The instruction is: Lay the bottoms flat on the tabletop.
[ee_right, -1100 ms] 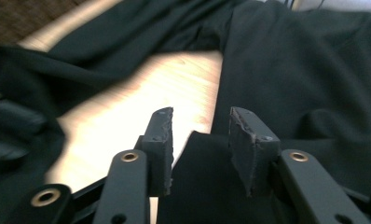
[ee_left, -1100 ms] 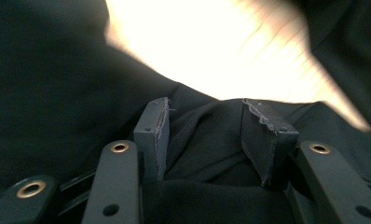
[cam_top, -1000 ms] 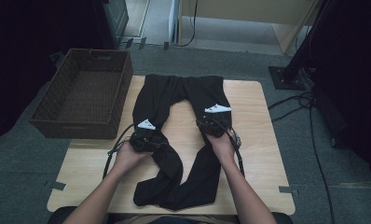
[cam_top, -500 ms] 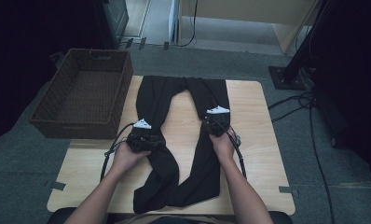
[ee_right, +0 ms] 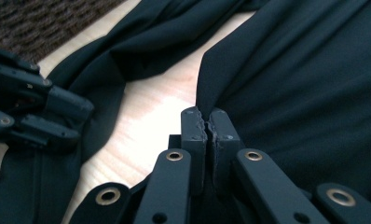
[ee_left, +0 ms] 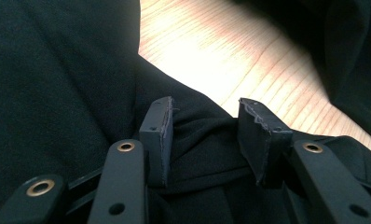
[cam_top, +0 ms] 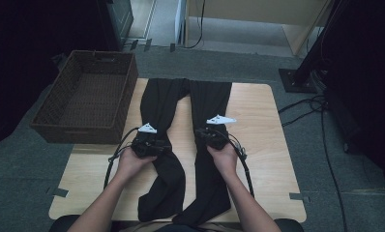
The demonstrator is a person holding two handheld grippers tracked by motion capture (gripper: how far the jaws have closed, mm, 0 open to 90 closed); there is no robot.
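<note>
A pair of black fabric trousers lies flat along a light wooden table, legs parted. The left gripper stands with jaws apart around a bunched fold of the left leg; the right gripper has its jaws pressed together at the inner edge of the right leg. A dark woven wicker basket sits just beside the table's left edge.

bare worktop lies open to the right of the black trousers, and a narrow bare strip runs between the two legs. on the left, the wicker basket stands at the worktop's edge, just beside the left leg, blocking sideways passage there. its inside is open from above.
</note>
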